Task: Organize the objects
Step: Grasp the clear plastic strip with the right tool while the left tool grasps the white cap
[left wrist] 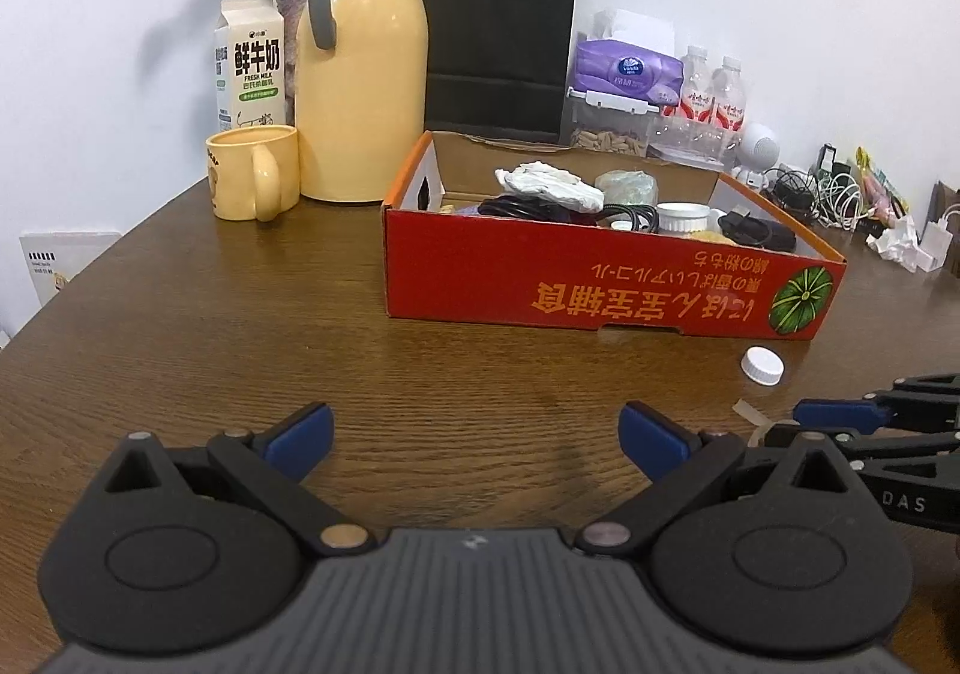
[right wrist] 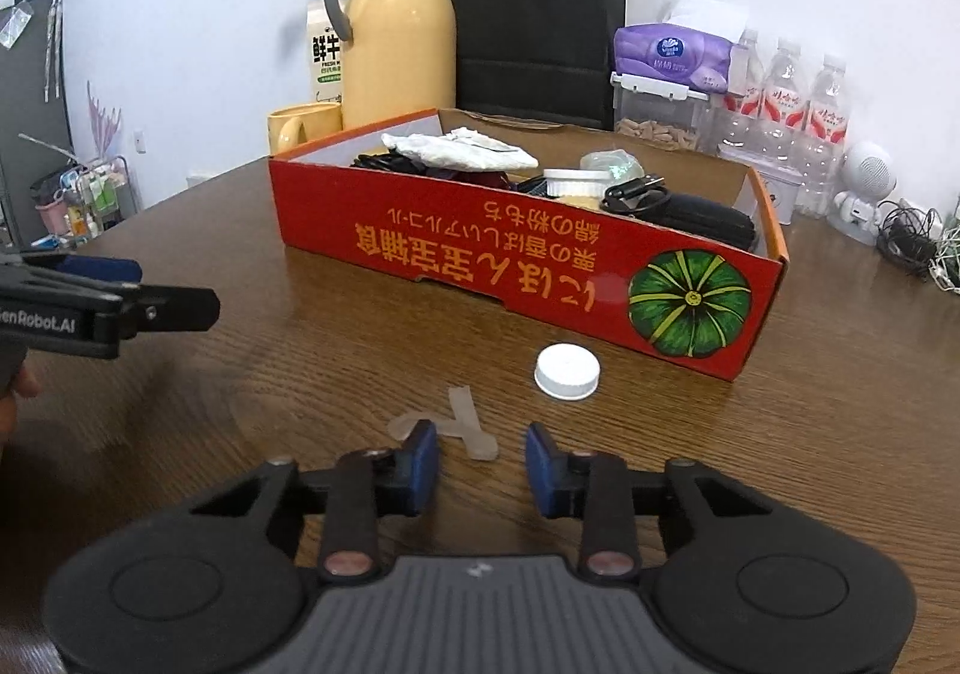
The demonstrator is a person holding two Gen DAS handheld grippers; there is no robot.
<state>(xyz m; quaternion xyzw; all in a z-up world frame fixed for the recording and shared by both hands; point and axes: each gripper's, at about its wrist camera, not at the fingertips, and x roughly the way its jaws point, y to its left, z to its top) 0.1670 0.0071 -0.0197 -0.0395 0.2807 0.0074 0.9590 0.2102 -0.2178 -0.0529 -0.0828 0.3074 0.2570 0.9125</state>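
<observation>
The right gripper (right wrist: 481,455) has its jaws narrowed around a strip of clear tape (right wrist: 474,425) without pinching it; the left gripper (left wrist: 477,437) gapes wide, empty. A white cap (right wrist: 567,372) lies just before the red box (right wrist: 522,266).

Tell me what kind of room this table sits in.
Probably a home or small office room, not a lab. A thermos, milk carton and mug stand on a wooden table against a white wall, beside water bottles, tissues and tangled charger cables.
</observation>
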